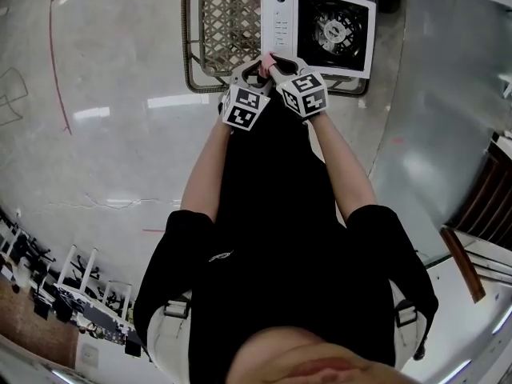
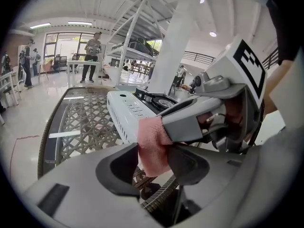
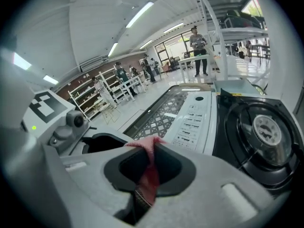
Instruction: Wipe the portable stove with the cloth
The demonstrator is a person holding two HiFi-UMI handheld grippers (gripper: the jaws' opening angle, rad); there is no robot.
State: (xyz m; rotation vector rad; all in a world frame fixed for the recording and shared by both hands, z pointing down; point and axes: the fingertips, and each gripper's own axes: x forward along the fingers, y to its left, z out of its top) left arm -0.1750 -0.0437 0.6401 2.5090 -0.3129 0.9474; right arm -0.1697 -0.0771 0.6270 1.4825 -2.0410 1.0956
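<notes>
The white portable stove (image 1: 320,30) with a black burner stands on a lattice-topped table (image 1: 216,22). Both grippers meet at the stove's near left corner. My right gripper (image 3: 153,171) is shut on a pink cloth (image 3: 148,148), pinched between its dark pads, and the burner (image 3: 263,127) lies just ahead to its right. In the left gripper view the cloth (image 2: 152,144) hangs down from the right gripper (image 2: 190,122) into the gap of my left gripper (image 2: 154,164). The left jaws stand apart around the cloth without pinching it. From the head view a bit of pink cloth (image 1: 267,62) shows between the marker cubes.
The table's woven top (image 2: 80,122) stretches left of the stove (image 2: 135,106), with a metal rim. Pale polished floor surrounds the table. Several people stand far off in the hall, near shelves and desks. A brown chair (image 1: 488,206) is at the right.
</notes>
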